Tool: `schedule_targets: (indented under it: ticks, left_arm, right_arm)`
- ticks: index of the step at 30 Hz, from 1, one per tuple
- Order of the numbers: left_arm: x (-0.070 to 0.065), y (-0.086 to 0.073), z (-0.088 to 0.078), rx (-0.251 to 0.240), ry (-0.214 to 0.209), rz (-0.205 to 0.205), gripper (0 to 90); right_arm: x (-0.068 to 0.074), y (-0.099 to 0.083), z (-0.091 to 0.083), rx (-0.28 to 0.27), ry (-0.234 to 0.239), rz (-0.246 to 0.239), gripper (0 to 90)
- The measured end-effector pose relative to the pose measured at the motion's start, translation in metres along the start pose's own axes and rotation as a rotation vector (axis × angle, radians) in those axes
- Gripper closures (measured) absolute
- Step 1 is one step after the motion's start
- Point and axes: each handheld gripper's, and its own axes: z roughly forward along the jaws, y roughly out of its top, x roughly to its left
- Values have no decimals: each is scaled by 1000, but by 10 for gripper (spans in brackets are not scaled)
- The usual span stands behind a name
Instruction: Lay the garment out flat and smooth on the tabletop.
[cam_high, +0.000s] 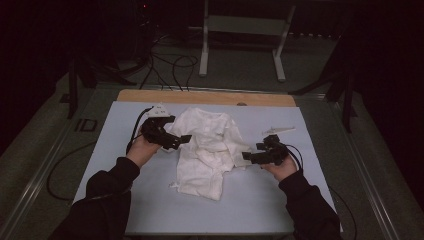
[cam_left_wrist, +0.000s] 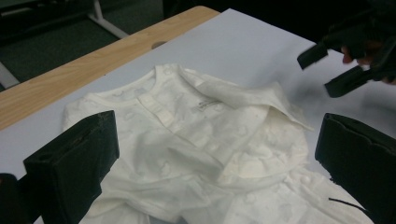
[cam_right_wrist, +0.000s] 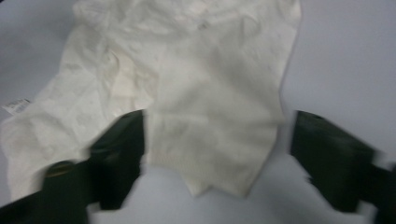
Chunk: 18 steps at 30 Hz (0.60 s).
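A crumpled white baby garment (cam_high: 207, 150) lies in the middle of a pale blue mat (cam_high: 270, 200), neckline toward the far edge. My left gripper (cam_high: 182, 140) hovers at the garment's left side. In the left gripper view it (cam_left_wrist: 217, 140) stands open, both black jaws wide apart over the cloth (cam_left_wrist: 196, 135), gripping nothing. At the garment's right edge is my right gripper (cam_high: 248, 156). In the right gripper view it (cam_right_wrist: 219, 144) is open too, with a sleeve end of the garment (cam_right_wrist: 210, 140) lying between the blurred jaws, untouched by the pads. The left gripper view also shows the right gripper (cam_left_wrist: 327, 70) farther off.
A thin white object (cam_high: 277, 130) lies on the mat behind my right hand. A wooden table edge (cam_high: 150, 96) runs along the far side. On the dark floor beyond are cables (cam_high: 165, 65) and a white metal frame (cam_high: 240, 30).
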Motion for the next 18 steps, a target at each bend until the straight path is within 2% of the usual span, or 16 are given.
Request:
schedule_targets:
  ticks: [2,3,5,9,11,14,15,18]
  left_arm:
    - [-3,-5,-3,-3,-1,1,3]
    - [-4,-7,-4,-5,-4,-5,3]
    - [-5,-14,-8,-10,-7,-10,3]
    - [-7,-28,-17,-17,-12,-28,3]
    - [-8,-35,-21,-19,-8,-36,3]
    - [-7,-47,-27,-22,0,-52,3]
    - [-7,-49,-28,-25,1,-57,3]
    - [-7,-59,-33,-33,8,-72,3]
  right_arm:
    - [-1,-10,0,5,-15,18,367]
    - [-2,-16,0,14,-34,29,484]
    - [-5,-23,3,25,-48,55,592]
    - [-6,-34,10,36,-66,90,668]
    - [-2,-37,15,50,-80,82,675]
    - [2,-42,21,78,-134,64,730]
    - [4,-44,23,87,-155,48,763]
    - [4,-44,24,90,-191,43,876]
